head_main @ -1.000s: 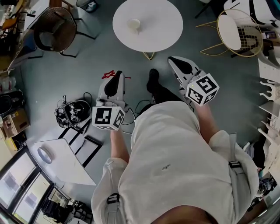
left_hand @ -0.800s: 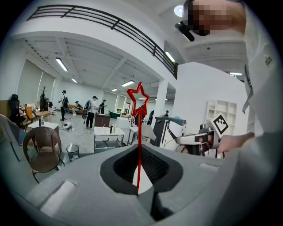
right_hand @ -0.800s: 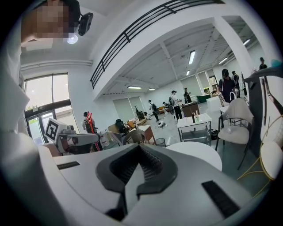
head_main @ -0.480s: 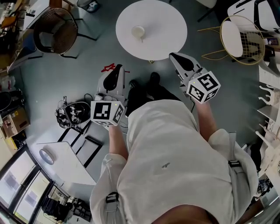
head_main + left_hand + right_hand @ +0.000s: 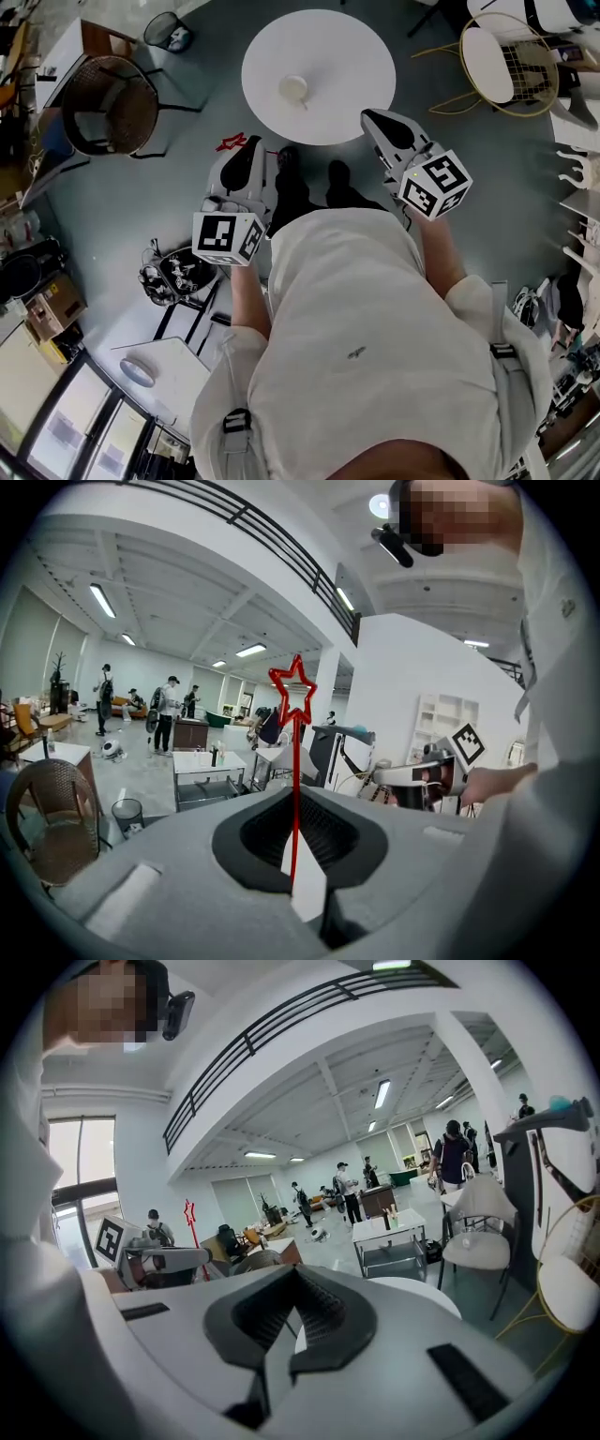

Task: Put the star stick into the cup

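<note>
1. Right now your left gripper (image 5: 300, 803) has its jaws pressed in on the star stick (image 5: 293, 688). They pinch the thin red shaft low down. In the left gripper view the shaft rises straight toward 12 o'clock, with the outlined star at its top.
2. Seen from the head view, that gripper is off the 7 o'clock edge of the round white table (image 5: 352, 47). The red star pokes out at 10 o'clock from the jaw tips, over the grey floor and clear of the tabletop.
3. Your right gripper (image 5: 298, 1274) has its jaws brought together with nothing between them. In the head view its tip reaches the table's rim at about 5 o'clock.
4. The cup (image 5: 294, 87) stands upright on the table, just off the middle toward 8 o'clock. It is at 1 o'clock from your left gripper's tip and 10 o'clock from your right one, apart from both.
5. Your dark shoes (image 5: 289, 161) are on the floor at the table's 6 o'clock edge, between the two grippers.
6. Farther out, a wicker chair (image 5: 108, 103) stands at 9 o'clock from the table and a gold wire chair (image 5: 506, 61) at 3 o'clock, both well apart from it.
</note>
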Motion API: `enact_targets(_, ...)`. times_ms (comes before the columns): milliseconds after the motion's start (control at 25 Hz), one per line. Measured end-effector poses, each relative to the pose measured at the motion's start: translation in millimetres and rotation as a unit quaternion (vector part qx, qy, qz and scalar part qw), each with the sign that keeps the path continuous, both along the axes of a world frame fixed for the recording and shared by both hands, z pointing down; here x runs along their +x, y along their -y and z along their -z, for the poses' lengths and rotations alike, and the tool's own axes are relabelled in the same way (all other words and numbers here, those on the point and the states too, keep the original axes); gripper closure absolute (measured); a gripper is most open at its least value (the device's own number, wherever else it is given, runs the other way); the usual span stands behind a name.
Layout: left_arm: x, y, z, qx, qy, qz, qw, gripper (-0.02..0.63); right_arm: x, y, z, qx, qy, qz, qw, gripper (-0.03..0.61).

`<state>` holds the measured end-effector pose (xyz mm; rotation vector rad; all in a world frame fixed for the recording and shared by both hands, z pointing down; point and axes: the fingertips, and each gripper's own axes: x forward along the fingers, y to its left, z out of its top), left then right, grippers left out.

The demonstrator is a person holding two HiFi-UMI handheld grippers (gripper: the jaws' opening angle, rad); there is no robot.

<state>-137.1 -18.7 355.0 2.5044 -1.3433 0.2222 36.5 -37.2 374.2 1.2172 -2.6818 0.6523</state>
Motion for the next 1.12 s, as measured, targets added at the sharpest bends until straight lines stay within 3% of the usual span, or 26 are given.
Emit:
enact_targets(280, -9, 57, 0, -0.005, -0.011, -0.072, 0.9974, 0.591, -19, 27, 6, 0.002, 0.0, -0.055, 0.998, 0.571)
enact_targets(560, -4, 114, -16, -0.032, -0.036, -0.143, 0.9885, 0.591, -22, 44, 0, -0.006, -0.007, -0.126, 0.992, 0.571)
enact_targets(1120, 23, 198, -93, -0.093, -0.055, -0.245, 0.9636, 0.591, -23, 40, -29, -0.059, -0.027, -0.251, 0.966, 0.571)
